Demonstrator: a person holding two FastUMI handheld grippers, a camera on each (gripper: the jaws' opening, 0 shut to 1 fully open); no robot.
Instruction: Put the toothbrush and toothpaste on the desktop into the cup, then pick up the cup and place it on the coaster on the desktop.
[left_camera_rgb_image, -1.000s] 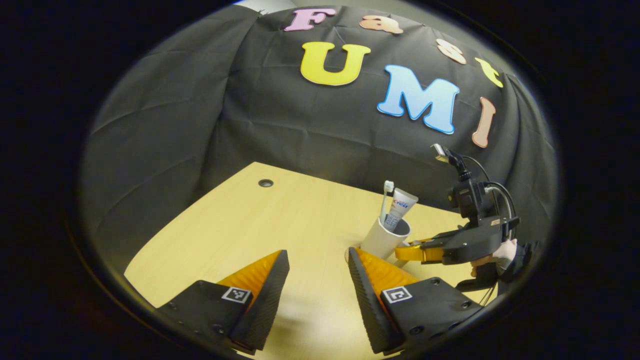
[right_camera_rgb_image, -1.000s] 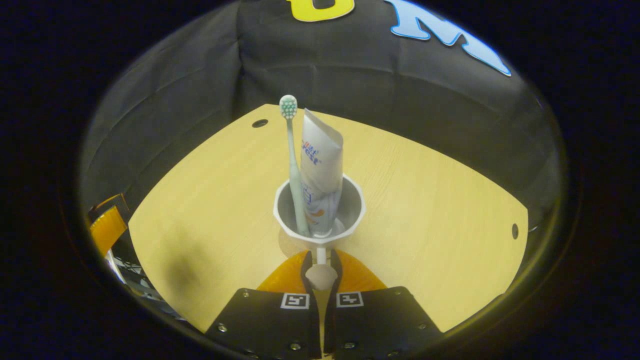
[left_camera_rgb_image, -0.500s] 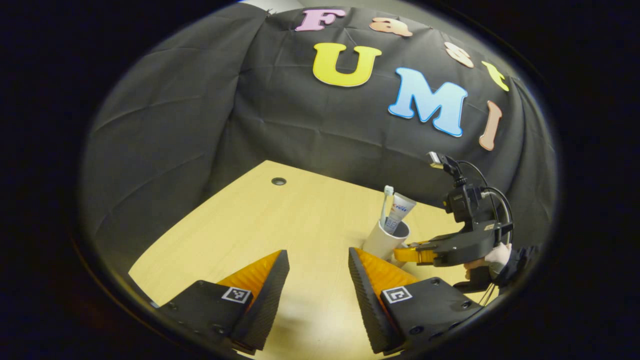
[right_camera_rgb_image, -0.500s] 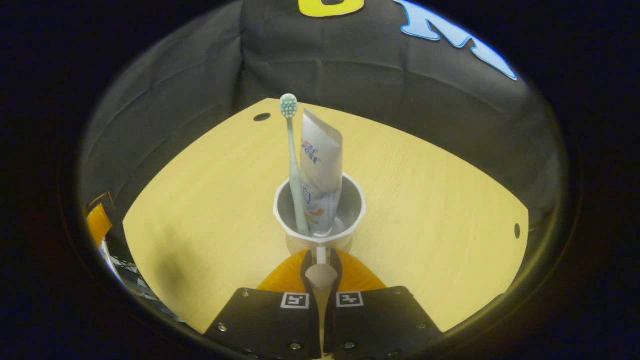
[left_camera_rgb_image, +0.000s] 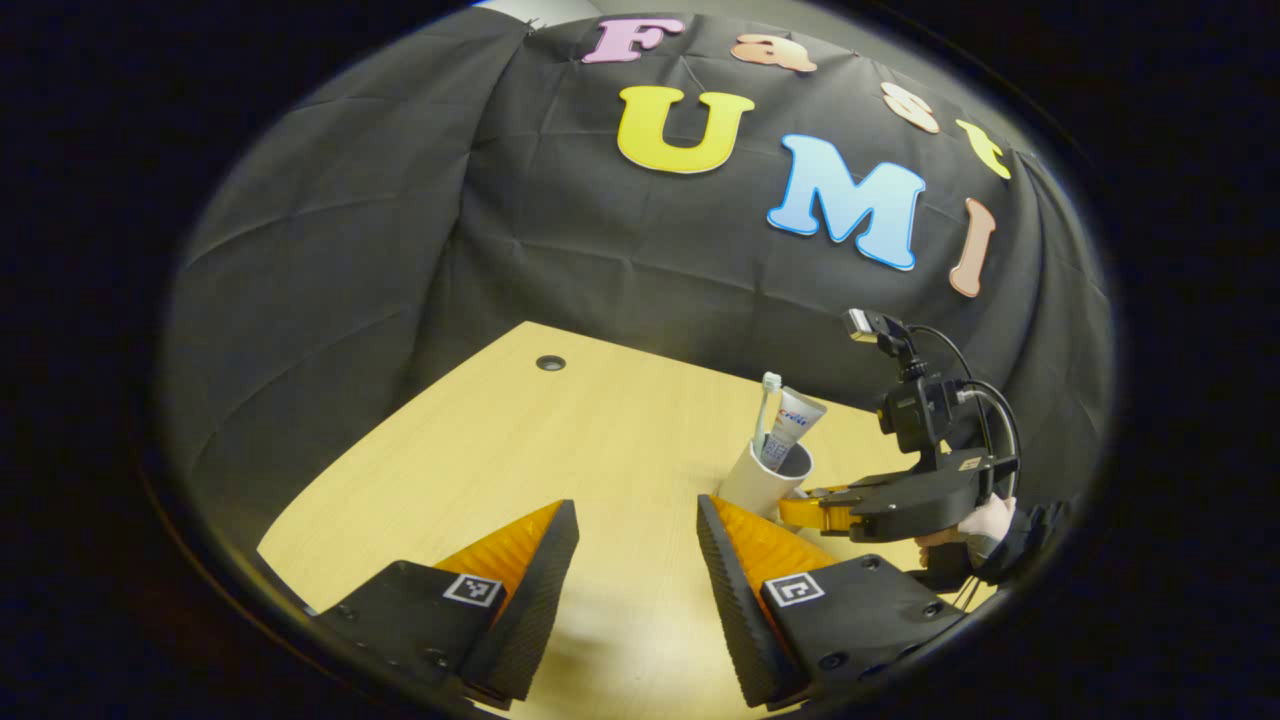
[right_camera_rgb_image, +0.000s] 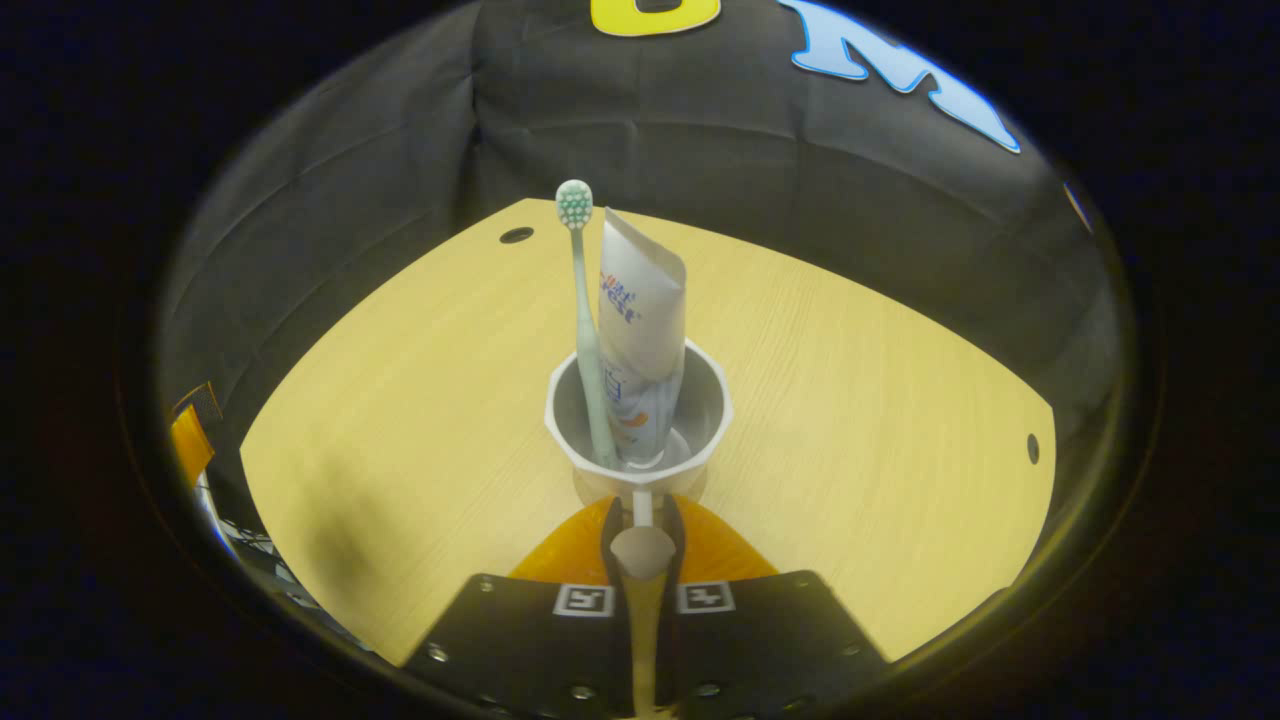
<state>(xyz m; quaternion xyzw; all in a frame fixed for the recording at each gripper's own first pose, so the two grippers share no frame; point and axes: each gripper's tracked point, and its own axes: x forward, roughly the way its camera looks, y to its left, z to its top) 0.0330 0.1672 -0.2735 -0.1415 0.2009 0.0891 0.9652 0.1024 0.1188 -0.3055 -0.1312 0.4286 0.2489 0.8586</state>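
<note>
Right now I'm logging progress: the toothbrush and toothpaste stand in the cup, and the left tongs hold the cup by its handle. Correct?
Not quite: the right tongs hold the cup by its handle, as the right gripper view shows. The left tongs are open. The toothbrush and toothpaste do stand in it.

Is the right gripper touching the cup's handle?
Touching. In the right gripper view, the right gripper has both fingers closed on the handle of the cup.

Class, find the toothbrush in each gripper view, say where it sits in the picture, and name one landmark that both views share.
Left gripper view: toothbrush right of centre, standing in the cup.
Right gripper view: toothbrush at centre, upright, left of the toothpaste.
Shared landmark: the white cup holding both.
</note>
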